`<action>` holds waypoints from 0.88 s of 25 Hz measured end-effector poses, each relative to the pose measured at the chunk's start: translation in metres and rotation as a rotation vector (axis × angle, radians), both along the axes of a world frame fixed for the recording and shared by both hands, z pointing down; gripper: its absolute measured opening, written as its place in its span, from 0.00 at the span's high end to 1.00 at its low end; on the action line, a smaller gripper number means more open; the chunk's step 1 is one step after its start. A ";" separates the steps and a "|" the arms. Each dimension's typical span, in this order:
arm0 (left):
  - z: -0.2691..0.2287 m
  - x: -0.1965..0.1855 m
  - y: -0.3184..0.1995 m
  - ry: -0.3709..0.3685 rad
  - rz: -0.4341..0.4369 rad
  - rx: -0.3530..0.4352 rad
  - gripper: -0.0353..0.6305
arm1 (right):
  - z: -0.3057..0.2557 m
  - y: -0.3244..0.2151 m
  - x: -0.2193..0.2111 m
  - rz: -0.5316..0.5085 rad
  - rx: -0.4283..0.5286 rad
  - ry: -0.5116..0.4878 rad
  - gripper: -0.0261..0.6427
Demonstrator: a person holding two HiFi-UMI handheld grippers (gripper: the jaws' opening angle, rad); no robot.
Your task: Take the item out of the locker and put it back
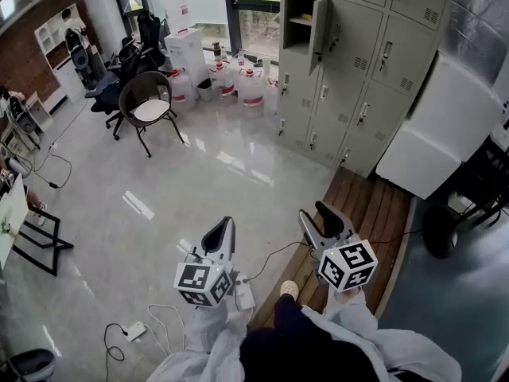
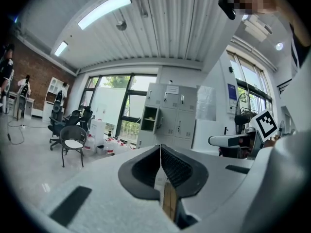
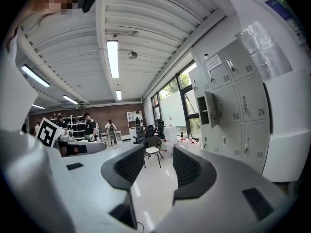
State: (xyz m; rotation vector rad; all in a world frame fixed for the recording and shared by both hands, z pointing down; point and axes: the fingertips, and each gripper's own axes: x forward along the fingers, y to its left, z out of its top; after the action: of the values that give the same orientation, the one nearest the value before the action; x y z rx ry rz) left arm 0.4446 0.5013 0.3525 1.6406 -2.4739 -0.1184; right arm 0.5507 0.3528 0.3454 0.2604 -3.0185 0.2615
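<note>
It looks like the very start: left tool (image 2: 160,154) closed tight, right tool (image 3: 156,163) wide (both empty), so next comes walking to the open locker (image 1: 298,10).

- Glossy grey floor (image 1: 238,173) ahead of the left gripper (image 1: 227,228) and right gripper (image 1: 318,213): open up to the grey metal locker bank (image 1: 358,94).
- Swung-out grey locker door (image 1: 320,24), ahead-right of the fingers: juts out.
- Black round-backed chair with white seat (image 1: 149,106), ahead-left: well apart.
- White box-shaped cabinet (image 1: 445,126), right: blocks that side.

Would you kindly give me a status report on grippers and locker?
Left gripper shut, empty. Right gripper open, empty. Locker door open, far ahead; item unseen. Floor cables underfoot.
</note>
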 end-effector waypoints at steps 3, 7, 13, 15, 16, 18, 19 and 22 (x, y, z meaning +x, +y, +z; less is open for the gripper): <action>0.002 -0.019 -0.029 0.007 0.003 -0.010 0.93 | -0.001 -0.028 -0.020 -0.007 0.018 0.011 0.71; 0.003 -0.036 -0.063 0.015 -0.009 -0.006 0.93 | 0.001 -0.063 -0.038 -0.021 0.024 0.020 0.71; 0.008 -0.050 -0.107 0.023 -0.011 -0.003 0.93 | 0.003 -0.103 -0.052 -0.033 0.023 0.006 0.71; 0.008 -0.050 -0.120 0.021 -0.003 0.005 0.93 | 0.004 -0.115 -0.051 -0.029 0.023 0.001 0.71; 0.009 -0.050 -0.125 0.020 0.000 0.006 0.93 | 0.005 -0.121 -0.051 -0.027 0.022 -0.001 0.71; 0.011 -0.048 -0.132 0.024 0.002 0.002 0.93 | 0.008 -0.130 -0.049 -0.023 0.017 -0.002 0.71; 0.013 -0.047 -0.134 0.028 0.003 -0.003 0.93 | 0.010 -0.134 -0.049 -0.022 0.013 -0.002 0.71; 0.019 -0.042 -0.134 0.037 0.002 -0.021 0.93 | 0.014 -0.137 -0.048 -0.023 -0.002 -0.004 0.71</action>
State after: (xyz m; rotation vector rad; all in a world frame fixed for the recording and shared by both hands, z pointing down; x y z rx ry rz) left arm 0.4021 0.3672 0.3719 1.6176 -2.4387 -0.1212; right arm 0.5023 0.2159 0.3593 0.2248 -3.0233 0.2634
